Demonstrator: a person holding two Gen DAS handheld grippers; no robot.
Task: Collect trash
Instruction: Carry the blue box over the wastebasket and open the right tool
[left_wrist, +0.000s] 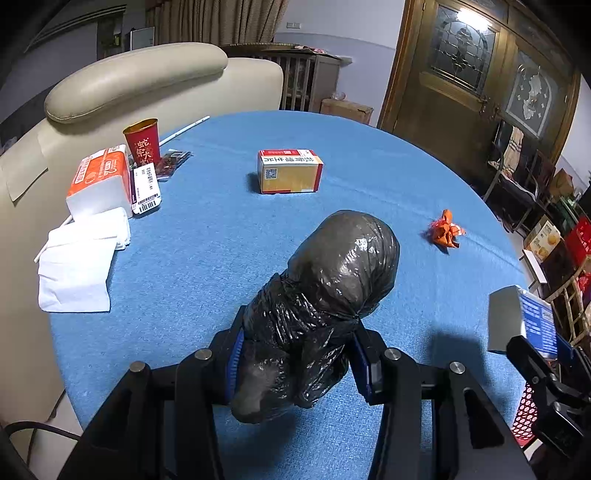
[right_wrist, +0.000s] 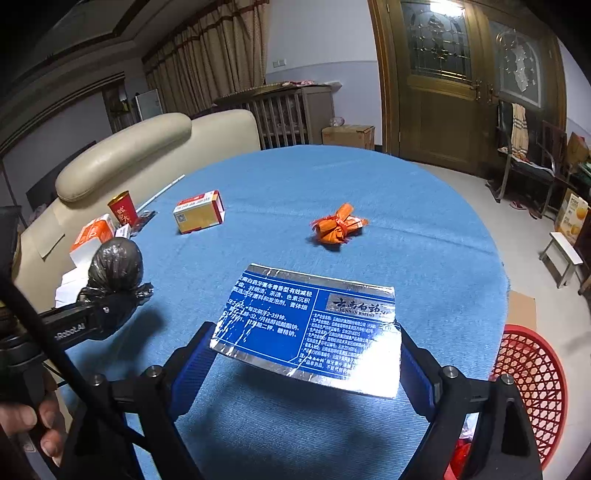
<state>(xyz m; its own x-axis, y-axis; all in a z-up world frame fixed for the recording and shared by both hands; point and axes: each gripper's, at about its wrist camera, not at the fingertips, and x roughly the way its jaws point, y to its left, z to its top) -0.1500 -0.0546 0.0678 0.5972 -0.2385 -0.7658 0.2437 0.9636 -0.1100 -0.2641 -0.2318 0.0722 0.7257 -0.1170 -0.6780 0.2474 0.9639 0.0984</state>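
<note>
The left gripper (left_wrist: 295, 363) clenches a knotted black plastic bag bundle (left_wrist: 332, 280) above the blue-clothed round table (left_wrist: 221, 277); the right gripper (right_wrist: 306, 369) grasps a flattened blue-and-silver toothpaste carton (right_wrist: 314, 325); a red mesh basket (right_wrist: 532, 387) stands just beside the table; farther off lie a crumpled orange wrapper (right_wrist: 338, 225) and a yellow-and-red cardboard box (left_wrist: 290, 171).

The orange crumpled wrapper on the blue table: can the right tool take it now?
Probably not yet. The right tool is already shut on the blue toothpaste box, so it must drop that first. Otherwise the orange wrapper lies in the open ahead on the tablecloth, nothing between.
</note>
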